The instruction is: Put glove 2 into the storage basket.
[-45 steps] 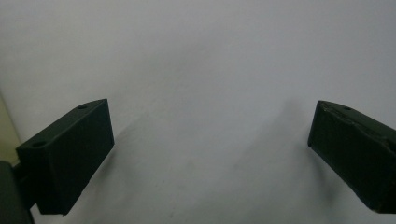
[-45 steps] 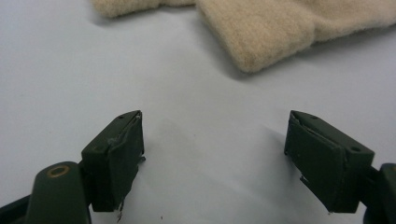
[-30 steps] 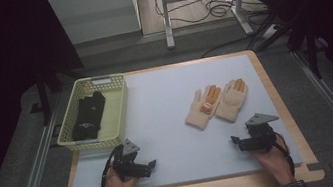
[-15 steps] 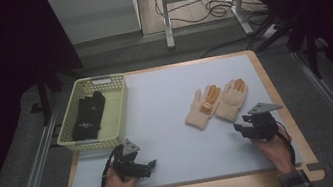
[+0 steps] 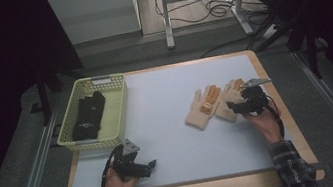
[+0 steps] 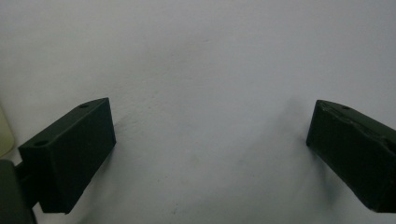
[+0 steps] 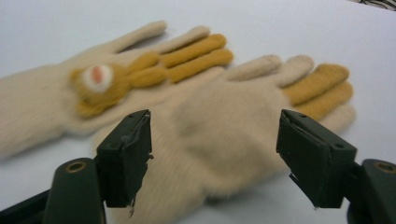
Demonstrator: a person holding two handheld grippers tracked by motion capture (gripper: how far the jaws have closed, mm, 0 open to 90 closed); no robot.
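Black right gripper (image 7: pixel 212 161): jaws just opened wide, straddling the nearer cream glove (image 7: pixel 224 135), pads not touching it.
Cream gloves: side by side on the table's right half; second glove (image 5: pixel 202 108) lies just left.
Left gripper (image 6: pixel 210 154): released, over bare mat (image 6: pixel 201 56), near-left.
Yellow basket (image 5: pixel 120 101): far-left, holding dark gloves (image 5: pixel 88 117).

My black two-jaw right gripper (image 5: pixel 234 106) with grey three-cornered plate, blocky matt pads with screw holes, black trailing cable, my dark plaid flannel sleeve (image 5: pixel 296 172)
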